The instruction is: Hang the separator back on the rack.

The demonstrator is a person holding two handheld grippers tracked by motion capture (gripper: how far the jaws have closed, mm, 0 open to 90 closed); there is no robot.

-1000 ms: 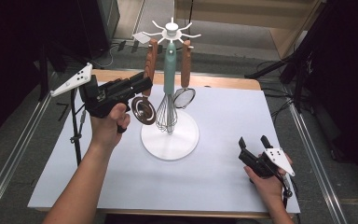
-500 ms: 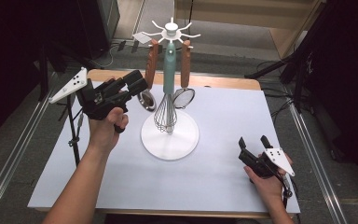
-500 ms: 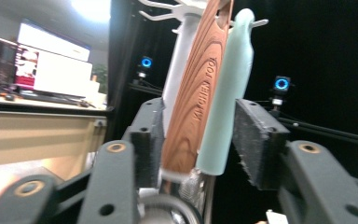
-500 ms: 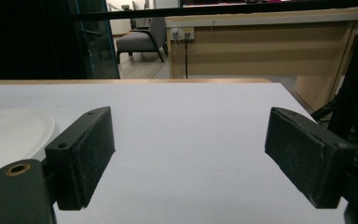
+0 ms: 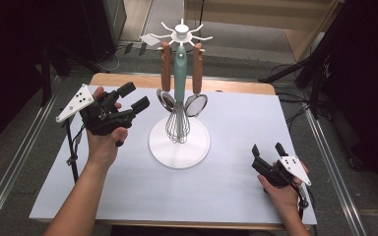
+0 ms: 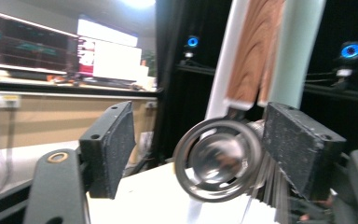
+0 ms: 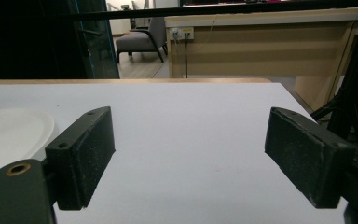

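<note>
Beside the rack (image 5: 179,142), left gripper (image 5: 130,98) fingers just spreading off the hanging ladle (image 5: 166,100); right gripper (image 5: 267,150) fingers spread.

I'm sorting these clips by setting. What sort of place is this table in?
Probably a lab or office workspace set up for recording, not a kitchen. Lit computer monitors sit on a far desk, blue-ringed cameras hang against black curtains, and a white utensil stand sits on a white-topped table.

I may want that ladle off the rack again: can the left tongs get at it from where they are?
Probably yes. The left tongs, whose jaws have just been opening, stand open beside the ladle, with nothing between. The whisk hangs close behind it.
</note>
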